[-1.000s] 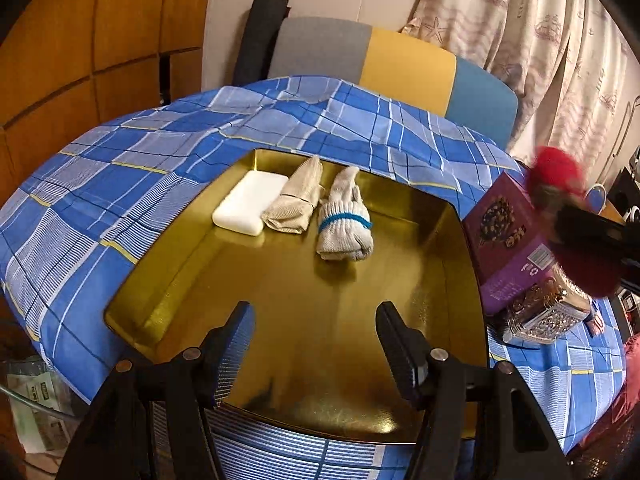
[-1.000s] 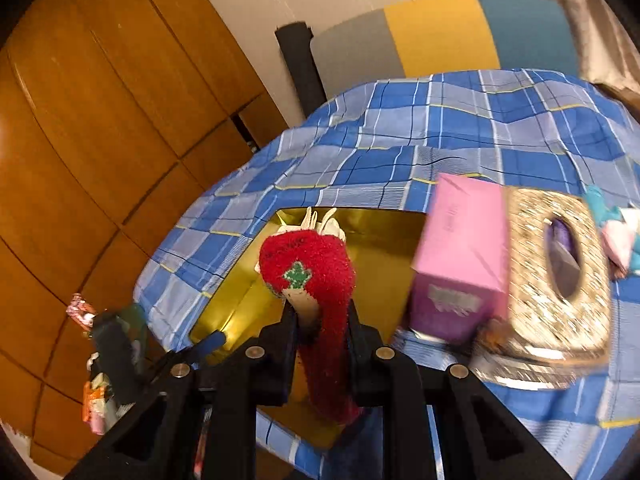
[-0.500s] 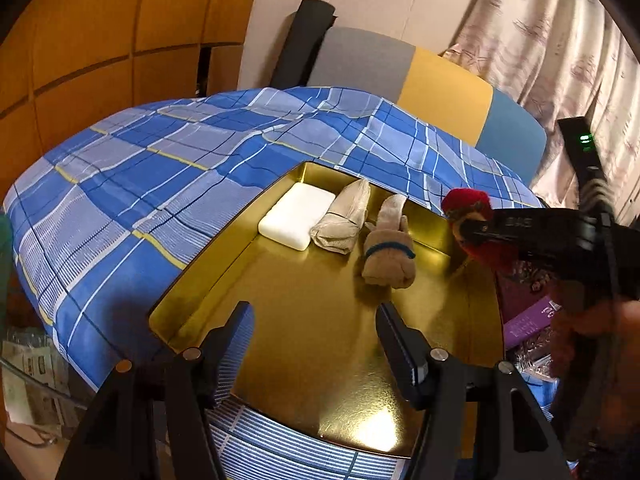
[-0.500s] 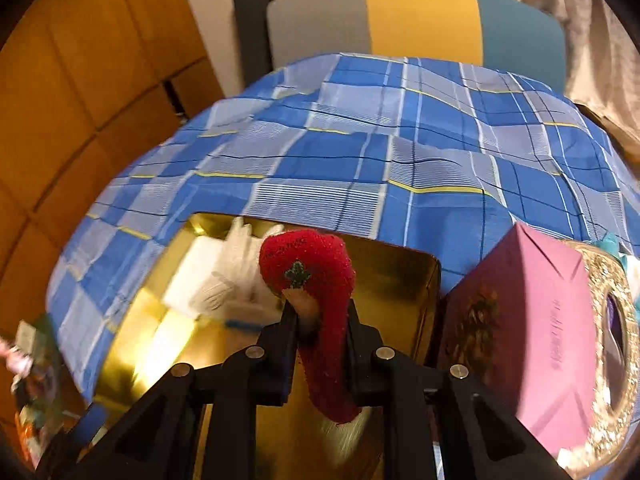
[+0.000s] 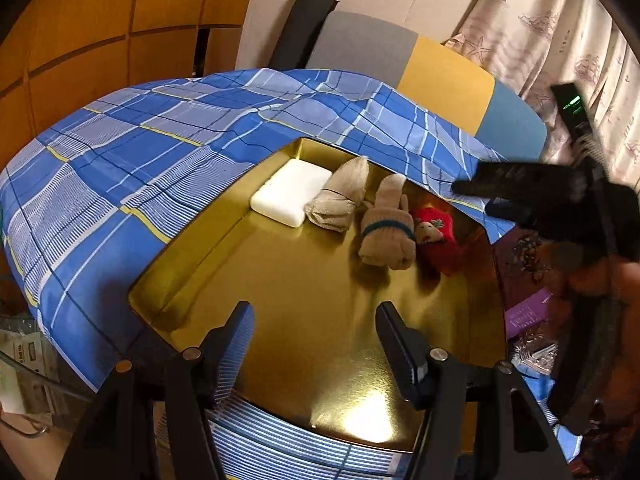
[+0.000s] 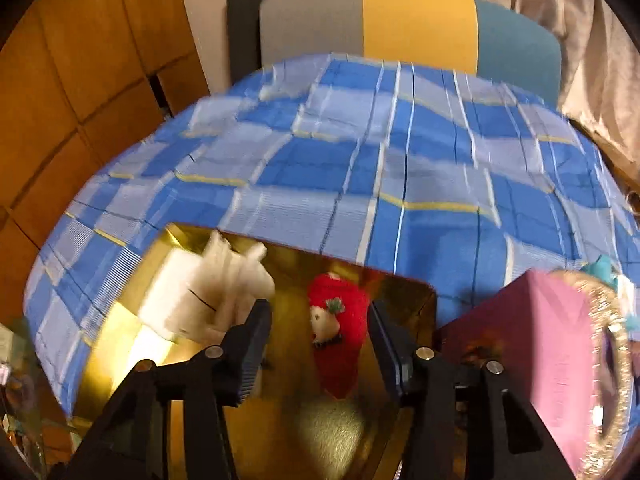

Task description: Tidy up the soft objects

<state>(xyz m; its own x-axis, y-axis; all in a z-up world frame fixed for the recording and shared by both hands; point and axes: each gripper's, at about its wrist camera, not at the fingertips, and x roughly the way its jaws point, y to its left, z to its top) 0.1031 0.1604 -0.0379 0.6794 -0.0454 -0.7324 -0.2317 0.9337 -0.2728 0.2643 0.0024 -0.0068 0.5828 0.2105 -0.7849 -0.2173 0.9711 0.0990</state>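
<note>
A gold tray (image 5: 320,320) lies on the blue checked cloth. In it, in a row along the far side, lie a white sponge (image 5: 289,193), a beige sock roll (image 5: 341,197), a beige sock with a blue band (image 5: 386,230) and a red sock (image 5: 436,236). In the right wrist view the red sock (image 6: 338,320) lies in the tray (image 6: 280,432) between the open fingers of my right gripper (image 6: 320,348), not gripped. My right gripper also shows in the left wrist view (image 5: 480,192), above the tray's far right corner. My left gripper (image 5: 316,344) is open and empty over the tray's near edge.
A purple box (image 6: 532,352) and a glittery tissue box (image 6: 612,364) stand right of the tray. A grey, yellow and blue chair back (image 5: 420,72) stands behind the table. Wooden panels are at the left, a curtain (image 5: 560,32) at the right.
My right gripper carried the red sock over the tray, opened and let it go; the sock now lies beside the blue-banded sock. My left gripper stayed open.
</note>
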